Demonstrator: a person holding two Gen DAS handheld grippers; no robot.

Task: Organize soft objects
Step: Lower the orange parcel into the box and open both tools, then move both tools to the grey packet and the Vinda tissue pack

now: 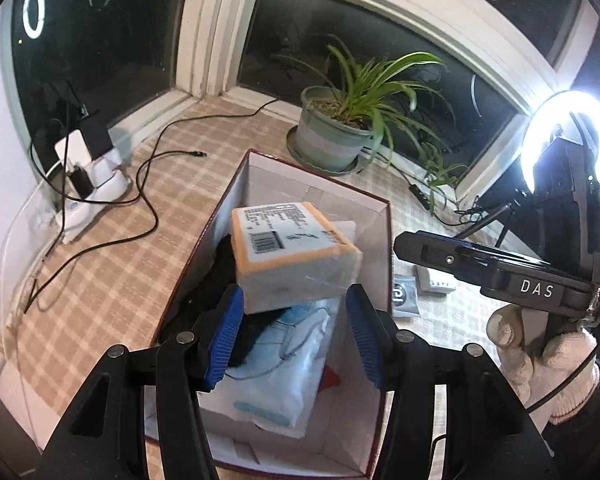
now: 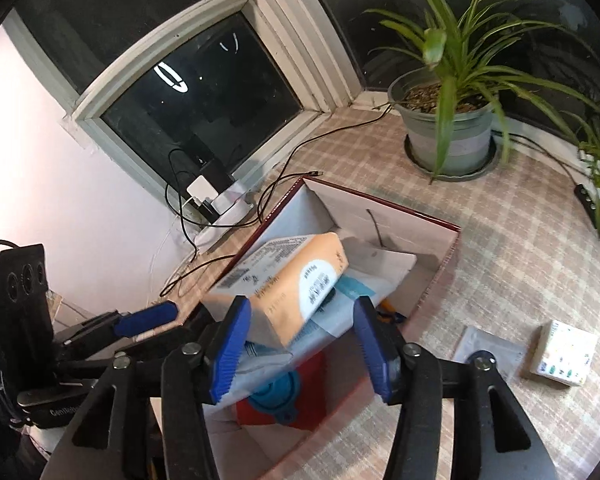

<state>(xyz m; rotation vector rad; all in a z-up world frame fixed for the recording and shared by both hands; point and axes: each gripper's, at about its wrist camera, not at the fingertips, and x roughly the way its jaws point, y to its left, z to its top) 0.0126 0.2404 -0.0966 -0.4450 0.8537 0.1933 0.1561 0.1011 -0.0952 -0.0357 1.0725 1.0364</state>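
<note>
An open cardboard box with a dark red rim stands on the checked cloth. In it an orange tissue pack lies tilted on top of a white and blue soft packet and dark fabric. My left gripper is open over the box, its pads either side of the pack's near end, not touching. My right gripper is open over the box, just short of the pack. A small tissue pack and a grey sachet lie on the cloth to the right.
A potted spider plant stands behind the box by the window. A power strip with chargers and black cables lie to the left. A lit ring light stands at the right. The right gripper body hovers right of the box.
</note>
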